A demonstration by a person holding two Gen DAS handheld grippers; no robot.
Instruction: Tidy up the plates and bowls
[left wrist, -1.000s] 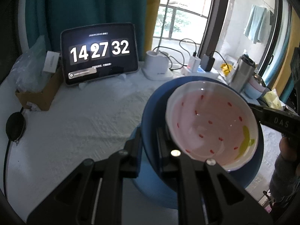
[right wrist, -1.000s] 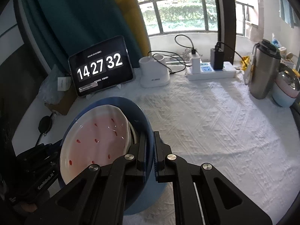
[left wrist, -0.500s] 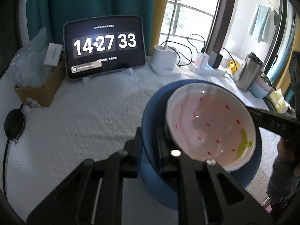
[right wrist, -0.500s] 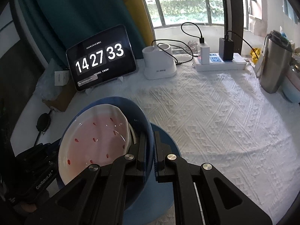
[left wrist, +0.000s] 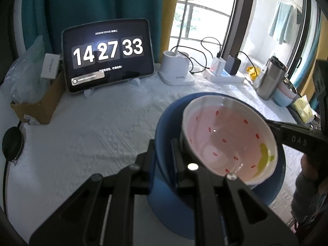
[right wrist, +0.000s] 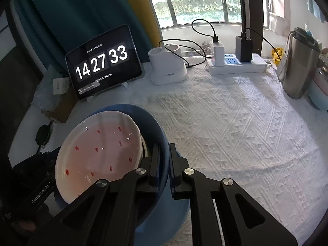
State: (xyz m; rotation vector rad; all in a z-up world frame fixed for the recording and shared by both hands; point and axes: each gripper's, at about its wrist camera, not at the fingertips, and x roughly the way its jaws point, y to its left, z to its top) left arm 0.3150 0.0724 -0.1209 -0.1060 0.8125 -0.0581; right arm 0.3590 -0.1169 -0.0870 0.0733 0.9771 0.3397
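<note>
nesting looks done: white pink-speckled ceramic bowl [left wrist: 227,141] sits inside deep blue bowl [right wrist: 157,127], both grippers' jaws clamped on its rim above a blue plate [right wrist: 176,223]; setting down remains.

Teal curtain [right wrist: 82,16] beside daylit window [right wrist: 194,2]

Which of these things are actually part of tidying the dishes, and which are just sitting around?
Part of the job: blue bowl, pink speckled bowl inside it, blue plate beneath, left gripper, right gripper.

Lying about: tablet clock, power strip, steel flask, cardboard box.
</note>
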